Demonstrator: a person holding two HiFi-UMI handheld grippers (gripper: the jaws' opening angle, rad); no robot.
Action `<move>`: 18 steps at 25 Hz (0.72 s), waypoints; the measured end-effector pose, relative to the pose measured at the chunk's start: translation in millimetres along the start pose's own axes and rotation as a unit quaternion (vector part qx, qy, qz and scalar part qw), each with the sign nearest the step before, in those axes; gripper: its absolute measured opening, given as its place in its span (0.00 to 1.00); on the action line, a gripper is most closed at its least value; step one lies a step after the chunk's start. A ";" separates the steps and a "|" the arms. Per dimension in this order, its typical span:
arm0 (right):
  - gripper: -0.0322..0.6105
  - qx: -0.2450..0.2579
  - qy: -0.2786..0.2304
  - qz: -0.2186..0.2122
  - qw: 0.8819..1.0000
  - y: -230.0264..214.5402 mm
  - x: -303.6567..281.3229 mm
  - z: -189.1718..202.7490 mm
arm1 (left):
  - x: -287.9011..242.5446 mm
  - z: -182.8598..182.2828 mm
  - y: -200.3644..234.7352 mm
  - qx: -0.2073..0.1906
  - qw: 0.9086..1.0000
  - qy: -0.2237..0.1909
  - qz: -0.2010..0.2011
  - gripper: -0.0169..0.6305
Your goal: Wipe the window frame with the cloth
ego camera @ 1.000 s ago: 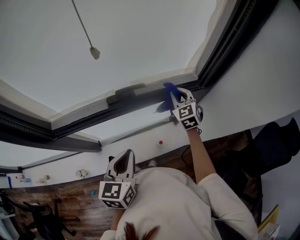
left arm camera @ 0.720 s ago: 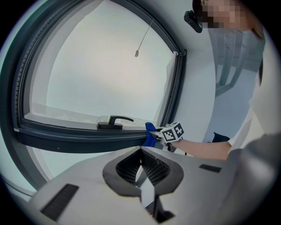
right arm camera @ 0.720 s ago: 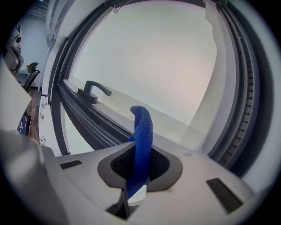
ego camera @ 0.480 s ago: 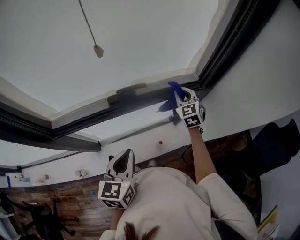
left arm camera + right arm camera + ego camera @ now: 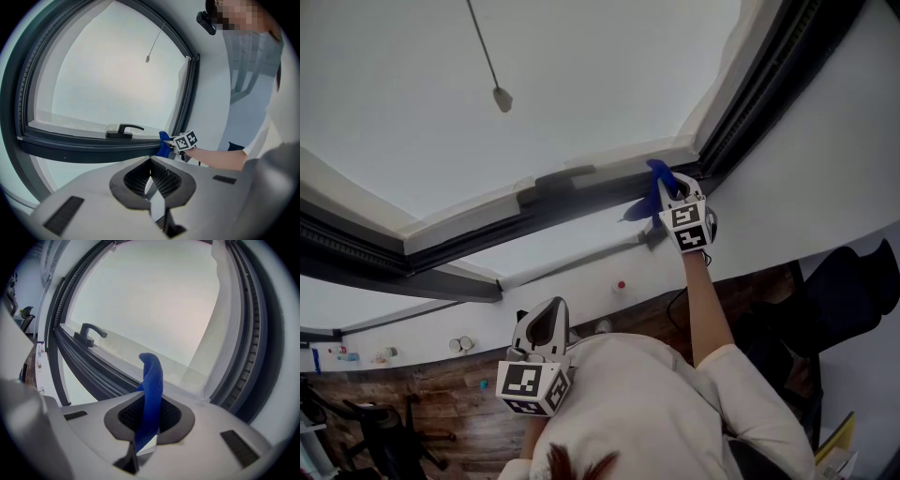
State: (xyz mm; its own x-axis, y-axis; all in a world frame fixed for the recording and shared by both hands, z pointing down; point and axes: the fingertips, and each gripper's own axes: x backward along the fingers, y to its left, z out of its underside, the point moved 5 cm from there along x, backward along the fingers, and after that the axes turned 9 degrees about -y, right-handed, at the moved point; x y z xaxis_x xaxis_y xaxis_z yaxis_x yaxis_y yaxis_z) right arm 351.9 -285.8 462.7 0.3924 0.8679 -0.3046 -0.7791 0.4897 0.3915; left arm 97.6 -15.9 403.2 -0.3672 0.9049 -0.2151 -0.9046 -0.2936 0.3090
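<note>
While the right gripper clamps a blue fabric cloth between its jaws, the cloth's free end lies at the dark grey window frame near its right corner, seemingly touching it. The left gripper hangs by the person's chest, jaws together on nothing, well apart from the frame.

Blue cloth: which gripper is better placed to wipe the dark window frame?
Right. The right gripper, shut on the blue cloth, reaches the dark window frame; the left gripper is empty.
</note>
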 end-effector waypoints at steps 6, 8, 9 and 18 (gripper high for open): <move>0.12 -0.007 0.003 0.006 1.000 -6.0 0.1 3.0 | -0.3 -0.7 -0.6 -0.001 1.000 -0.001 0.000 0.04; 0.12 -0.007 0.004 0.007 1.000 -7.8 -0.3 4.1 | -1.1 -0.8 -1.2 -0.002 1.000 -0.001 0.000 0.04; 0.12 -0.008 0.004 0.008 1.000 -8.6 -0.2 4.5 | -1.2 -0.9 -1.6 -0.002 1.000 -0.001 0.001 0.04; 0.12 -0.019 0.004 0.024 1.000 -19.0 2.0 10.3 | -1.4 -0.1 -4.2 -0.003 1.000 0.000 -0.001 0.04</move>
State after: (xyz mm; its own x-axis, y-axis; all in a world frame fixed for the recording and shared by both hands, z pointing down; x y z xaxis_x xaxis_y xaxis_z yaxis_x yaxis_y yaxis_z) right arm 372.5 -292.5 463.7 0.3504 0.8895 -0.2934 -0.8151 0.4439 0.3723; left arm 101.8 -15.9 402.0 -0.3658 0.9054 -0.2156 -0.9066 -0.2943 0.3023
